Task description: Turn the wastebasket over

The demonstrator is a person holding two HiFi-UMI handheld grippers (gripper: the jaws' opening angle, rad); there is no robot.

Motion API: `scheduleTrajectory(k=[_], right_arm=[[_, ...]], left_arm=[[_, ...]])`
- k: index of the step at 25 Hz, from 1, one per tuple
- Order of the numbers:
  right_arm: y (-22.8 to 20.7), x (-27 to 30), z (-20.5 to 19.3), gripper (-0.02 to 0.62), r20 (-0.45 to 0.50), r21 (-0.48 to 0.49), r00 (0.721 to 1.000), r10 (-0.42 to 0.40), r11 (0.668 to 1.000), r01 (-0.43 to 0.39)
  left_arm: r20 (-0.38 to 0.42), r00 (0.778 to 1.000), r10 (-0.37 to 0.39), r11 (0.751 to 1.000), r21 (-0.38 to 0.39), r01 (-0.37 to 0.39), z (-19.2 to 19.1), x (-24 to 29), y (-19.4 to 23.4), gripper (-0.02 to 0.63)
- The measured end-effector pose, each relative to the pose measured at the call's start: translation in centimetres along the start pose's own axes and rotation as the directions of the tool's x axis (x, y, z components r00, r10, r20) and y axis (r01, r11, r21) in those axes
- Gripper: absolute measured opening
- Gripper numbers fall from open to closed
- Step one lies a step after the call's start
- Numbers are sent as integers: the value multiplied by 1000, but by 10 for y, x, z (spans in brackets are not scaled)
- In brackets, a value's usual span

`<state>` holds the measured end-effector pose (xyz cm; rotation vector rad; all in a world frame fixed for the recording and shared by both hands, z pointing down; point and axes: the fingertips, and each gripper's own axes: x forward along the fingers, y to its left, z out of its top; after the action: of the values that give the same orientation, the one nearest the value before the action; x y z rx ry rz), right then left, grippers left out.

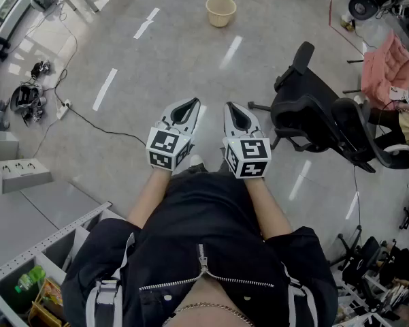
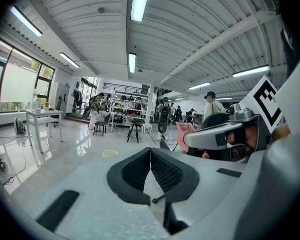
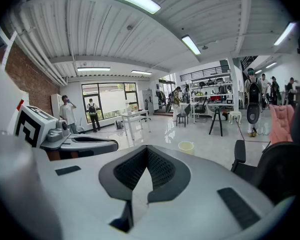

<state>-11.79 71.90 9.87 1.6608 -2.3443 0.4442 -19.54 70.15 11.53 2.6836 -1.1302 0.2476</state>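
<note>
I hold L gripper [image 1: 182,112] & R gripper [image 1: 239,116] side by side, jaws on both pressed together w/ nothing between. Well ahead of both, the wastebasket [image 1: 220,11] stands upright on floor [image 1: 156,73]. An office chair [image 1: 313,118] sits right of R gripper.

I am looking down at a black office chair [image 1: 309,107] standing to my right, a pink cloth [image 1: 388,67] lying beyond it, and a black cable [image 1: 105,128] trailing across the grey floor [image 1: 177,60].

Open lab-workshop; glossy floor [image 1: 190,60], equipment shelves [image 2: 130,99], office chair [image 1: 303,104], strip lights [image 2: 140,1], windows [image 3: 107,101].
</note>
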Motion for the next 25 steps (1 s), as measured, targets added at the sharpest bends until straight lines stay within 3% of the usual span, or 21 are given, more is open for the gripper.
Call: scheduleTrajectory(k=[9, 25], right_arm=[[-1, -4, 4, 11, 32, 46, 999, 2, 999, -3], [1, -3, 1, 11, 24, 39, 1000, -4, 999, 3]], left_arm=[[-2, 1000, -9, 1000, -6, 9, -1, -2, -2, 8], [2, 1000, -12, 1000, -19, 12, -5, -3, -1, 8]])
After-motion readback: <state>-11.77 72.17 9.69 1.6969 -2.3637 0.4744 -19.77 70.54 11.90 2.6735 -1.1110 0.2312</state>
